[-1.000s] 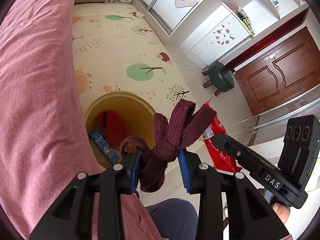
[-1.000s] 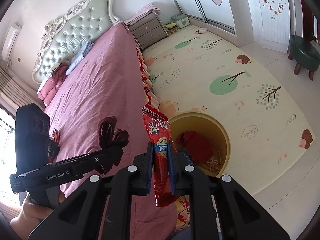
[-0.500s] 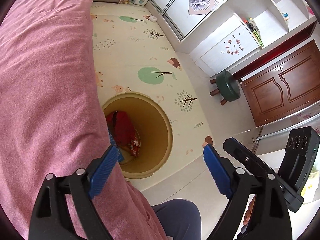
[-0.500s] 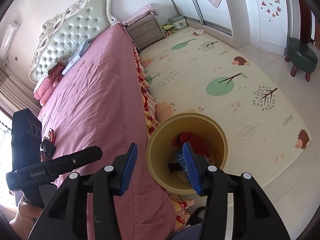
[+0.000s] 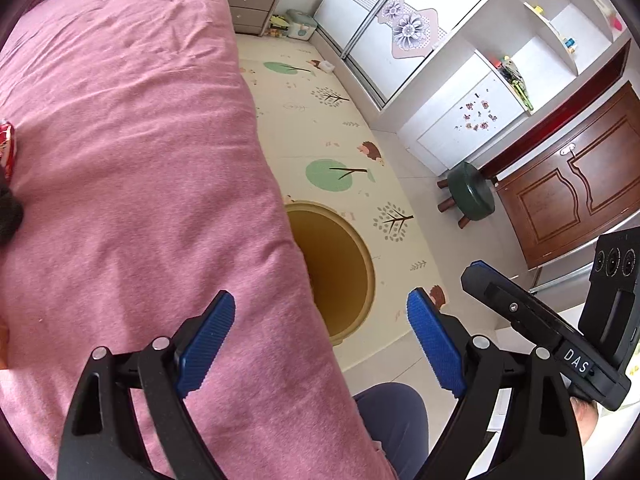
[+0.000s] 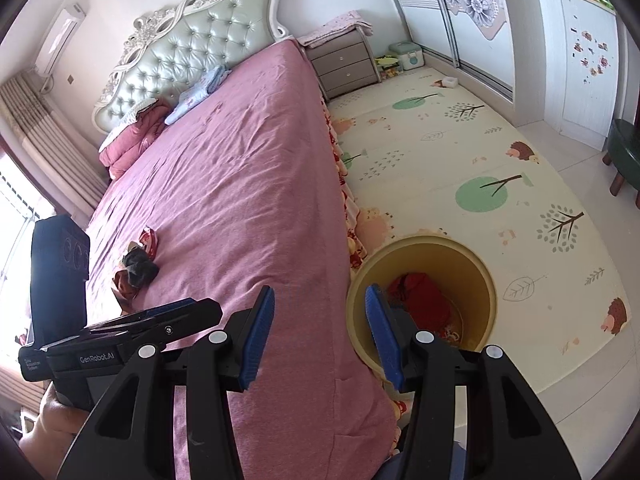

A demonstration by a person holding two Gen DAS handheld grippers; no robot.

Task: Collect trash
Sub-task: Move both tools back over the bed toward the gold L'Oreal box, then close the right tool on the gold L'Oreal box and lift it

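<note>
A yellow trash bin (image 6: 490, 276) stands on the floor against the bed's side, with red wrappers (image 6: 420, 294) inside; the left wrist view shows its rim (image 5: 370, 276). My left gripper (image 5: 320, 324) is open and empty over the bed edge beside the bin. My right gripper (image 6: 320, 320) is open and empty, just left of the bin. A small pile of trash (image 6: 136, 268), dark cloth and a red wrapper, lies on the pink bedspread (image 6: 240, 168) to the left; its edge shows in the left wrist view (image 5: 8, 184).
A patterned play mat (image 6: 460, 160) covers the floor. A green stool (image 5: 468, 190) stands by the brown door (image 5: 572, 184). A grey nightstand (image 6: 346, 64) and white wardrobes (image 6: 472, 12) line the far wall. Pillows and folded cloth (image 6: 196, 92) lie near the headboard.
One second ago the left gripper held a maroon cloth and the right a red wrapper above the bin. Both opened and let them go, then swung left toward the bed.
</note>
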